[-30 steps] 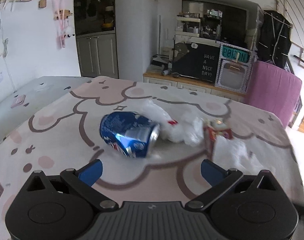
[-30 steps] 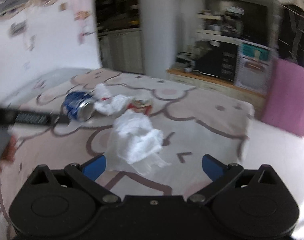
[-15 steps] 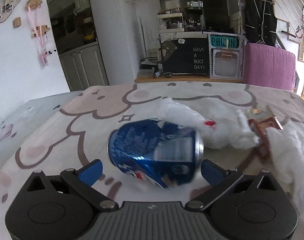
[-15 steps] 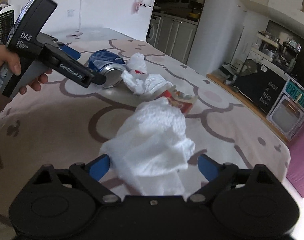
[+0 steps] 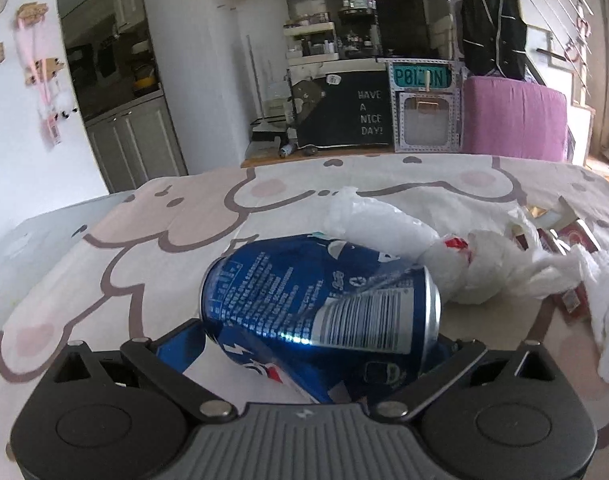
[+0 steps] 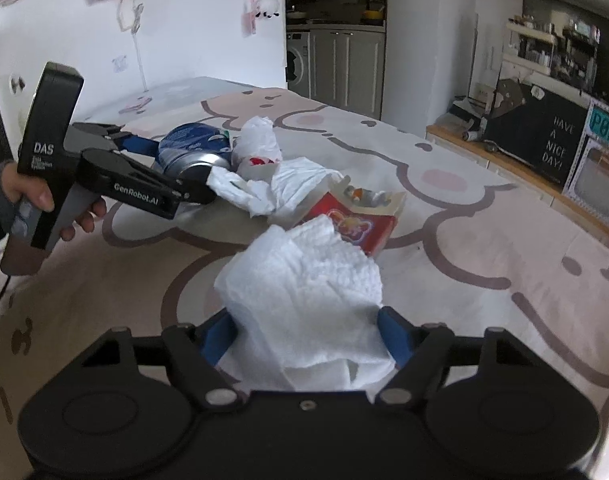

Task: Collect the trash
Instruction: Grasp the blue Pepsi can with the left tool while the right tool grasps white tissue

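A dented blue soda can [image 5: 320, 300] lies on its side between the fingers of my left gripper [image 5: 318, 336], whose jaws stand wide and do not squeeze it. The right wrist view shows the same can [image 6: 192, 148] inside the left gripper [image 6: 176, 172], which a hand [image 6: 36, 196] holds. My right gripper [image 6: 306, 336] is closing around a crumpled white paper towel [image 6: 304, 280]. Its blue pads just reach the towel's edges. A knotted white plastic bag [image 5: 444, 264] and a torn red carton [image 6: 352, 220] lie between the two.
All of it lies on a table under a cloth with a pink cartoon print [image 6: 464, 240]. More white tissue [image 6: 292, 184] sits against the carton. Beyond the table's far edge are a low wooden shelf [image 5: 344, 156] and a pink chair [image 5: 512, 120].
Both grippers came forward and down onto the trash. The can now lies between the left fingers. The right jaws have narrowed around the paper towel.
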A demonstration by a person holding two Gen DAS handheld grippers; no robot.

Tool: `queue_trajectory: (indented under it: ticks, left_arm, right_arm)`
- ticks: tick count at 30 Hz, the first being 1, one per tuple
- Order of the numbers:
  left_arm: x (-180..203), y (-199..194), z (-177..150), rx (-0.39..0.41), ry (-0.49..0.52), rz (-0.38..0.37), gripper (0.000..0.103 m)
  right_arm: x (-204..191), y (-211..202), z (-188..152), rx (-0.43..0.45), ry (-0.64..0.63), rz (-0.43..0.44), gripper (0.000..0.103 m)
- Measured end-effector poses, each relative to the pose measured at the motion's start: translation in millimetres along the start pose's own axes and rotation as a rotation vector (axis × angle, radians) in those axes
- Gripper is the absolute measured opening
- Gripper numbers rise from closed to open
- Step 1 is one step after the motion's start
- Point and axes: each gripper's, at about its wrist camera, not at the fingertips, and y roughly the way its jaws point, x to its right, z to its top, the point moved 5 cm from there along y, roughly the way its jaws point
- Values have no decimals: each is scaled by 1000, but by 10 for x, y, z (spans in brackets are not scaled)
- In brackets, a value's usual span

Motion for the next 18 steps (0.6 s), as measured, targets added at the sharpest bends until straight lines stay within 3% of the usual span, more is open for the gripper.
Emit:
queue_trajectory:
  ticks: [5, 8, 10, 12, 18]
  left_arm:
    - [-15, 63, 34, 7, 24, -7, 103]
    - [-18, 88, 66, 9, 52, -4, 103]
    - [-10, 67, 85, 11, 41, -9, 103]
    - [33, 1, 93, 33, 17, -30, 103]
    - [228, -204, 62, 42, -18, -20, 102]
  right_arm:
    - [17, 36, 17, 3, 36, 6, 69]
    - [11, 9, 21, 6, 50, 15, 51]
    - [18, -4, 27, 1, 68, 22, 32]
    - [13, -26, 22, -5, 97, 33, 23]
    - [-18, -104, -33, -7, 156, 49, 18]
